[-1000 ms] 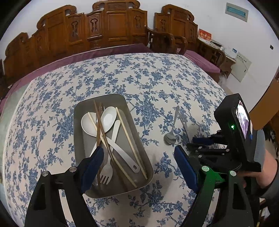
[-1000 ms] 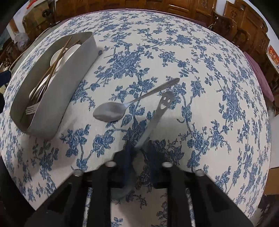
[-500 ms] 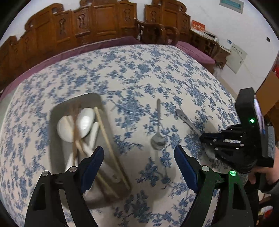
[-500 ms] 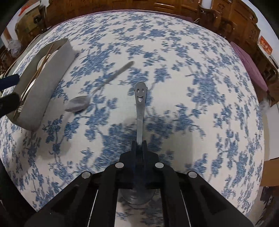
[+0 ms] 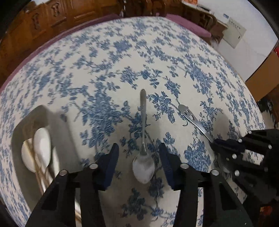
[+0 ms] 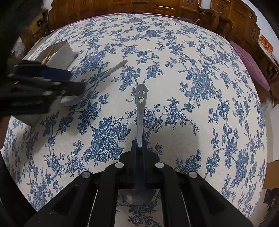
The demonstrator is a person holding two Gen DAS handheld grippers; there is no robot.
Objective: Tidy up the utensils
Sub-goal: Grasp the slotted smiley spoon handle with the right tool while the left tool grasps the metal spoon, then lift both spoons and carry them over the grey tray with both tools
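Note:
A plain metal spoon (image 5: 143,164) lies on the flowered tablecloth, its bowl between the open fingers of my left gripper (image 5: 139,153); it also shows in the right wrist view (image 6: 94,83). My right gripper (image 6: 139,145) is shut on the neck of a smiley-handled metal spoon (image 6: 140,104), also seen in the left wrist view (image 5: 191,118), with its handle pointing away. A grey metal tray (image 5: 19,132) at the left holds white spoons and chopsticks.
The round table's flowered cloth (image 6: 200,87) spreads all around. Carved wooden chairs (image 6: 218,15) stand along the far edge. The tray also shows in the right wrist view (image 6: 61,54), beyond the left gripper (image 6: 52,82).
My left gripper moved right from over the tray to the plain spoon, its fingers narrower. My right gripper closed on the smiley spoon and lined it up straight ahead.

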